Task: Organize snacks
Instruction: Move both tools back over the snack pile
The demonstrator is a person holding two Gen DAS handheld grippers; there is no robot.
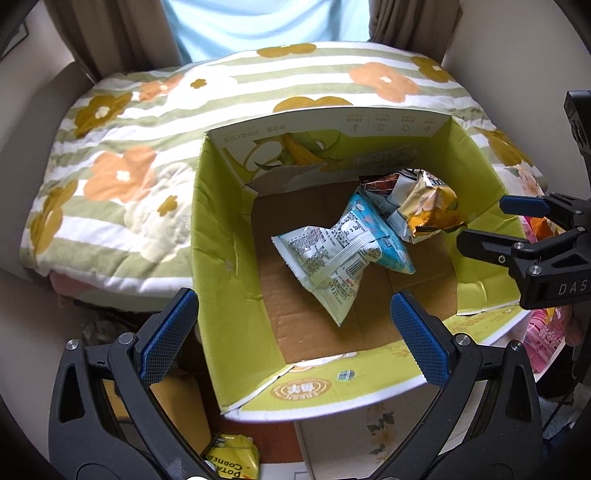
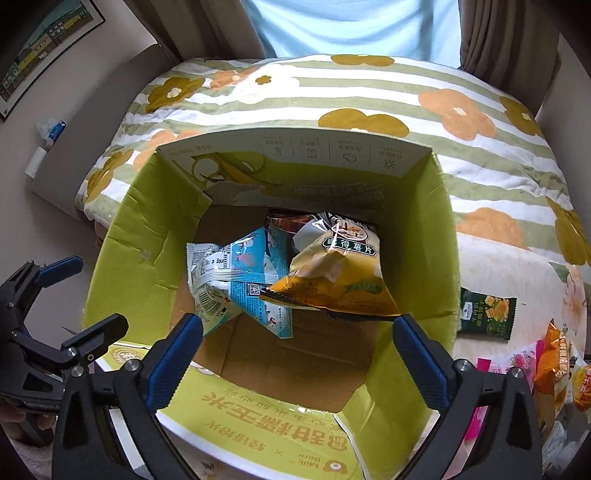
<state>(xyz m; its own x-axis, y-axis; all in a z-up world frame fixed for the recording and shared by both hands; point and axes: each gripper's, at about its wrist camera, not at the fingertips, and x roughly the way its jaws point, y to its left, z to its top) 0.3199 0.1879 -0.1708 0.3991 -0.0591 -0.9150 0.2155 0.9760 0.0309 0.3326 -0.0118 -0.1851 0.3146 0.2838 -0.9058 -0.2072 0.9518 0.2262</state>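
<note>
1. Both black two-finger grippers with blue ribbed pads stand spread wide above an open cardboard box; the right gripper (image 2: 297, 354) grips nothing, and the left gripper (image 1: 295, 334) likewise has nothing between its pads.

2. Green on its walls and plain brown on its floor, the cardboard box (image 2: 140, 258) sits with flaps turned out, printed with corn artwork and white lettering on the far wall.

3. Inside, a white-and-blue foil snack packet (image 1: 336, 258) lies flat on the brown floor, its long axis running from 7 o'clock to 1 o'clock in the left wrist view, pinched at the middle, back side up with small print and a barcode showing.

4. At 2 o'clock from it, a yellow-orange crinkled snack bag (image 2: 340, 273) leans over the blue packet's upper end, tilted, its serrated sealed edge pointing toward 7 o'clock in the right wrist view and its dark green label panel toward 12 o'clock.

5. Behind both, at 12 o'clock against the far wall, a dark reddish-brown packet (image 2: 291, 221) is mostly hidden.

6. Outside the box at 3 o'clock in the right wrist view, a dark green cracker packet (image 2: 485, 308) lies flat on the pale surface, with orange and pink snack bags (image 2: 552, 363) piled nearer 4 o'clock.

7. Beyond the box at 12 o'clock, a quilt striped green and white with orange flowers (image 1: 147, 122) covers the furniture, and a person's light blue shirt (image 2: 354, 26) fills the top edge.
</note>
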